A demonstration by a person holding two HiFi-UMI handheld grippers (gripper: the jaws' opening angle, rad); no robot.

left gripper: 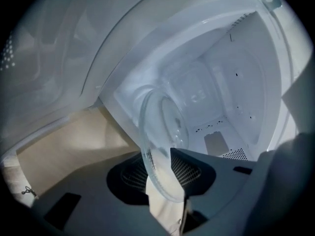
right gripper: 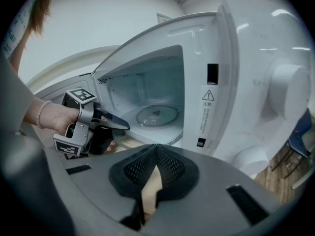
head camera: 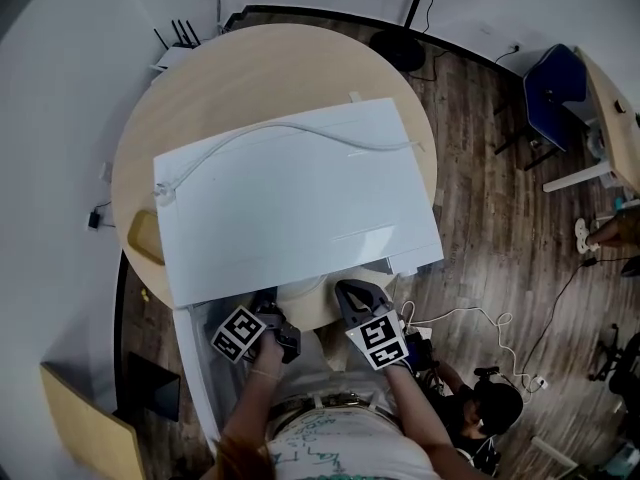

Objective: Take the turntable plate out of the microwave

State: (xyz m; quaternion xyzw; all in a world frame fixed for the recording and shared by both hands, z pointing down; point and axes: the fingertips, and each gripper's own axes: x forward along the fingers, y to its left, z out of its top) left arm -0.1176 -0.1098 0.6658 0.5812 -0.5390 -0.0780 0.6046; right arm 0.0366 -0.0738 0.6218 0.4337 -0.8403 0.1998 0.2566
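Note:
The white microwave stands on a round wooden table, and its cavity is open toward me. The clear glass turntable plate lies on the cavity floor with its front rim at the opening. My left gripper reaches in from the left, one finger above that rim and one below. In the left gripper view the plate shows edge-on between the two pads, and my left gripper is shut on its rim. My right gripper hangs shut and holds nothing, in front of the opening and apart from the plate.
The microwave door hangs open at my left. The control panel with its round knobs sits right of the cavity. A white cable lies across the microwave's top. A blue chair and floor cables are off to the right.

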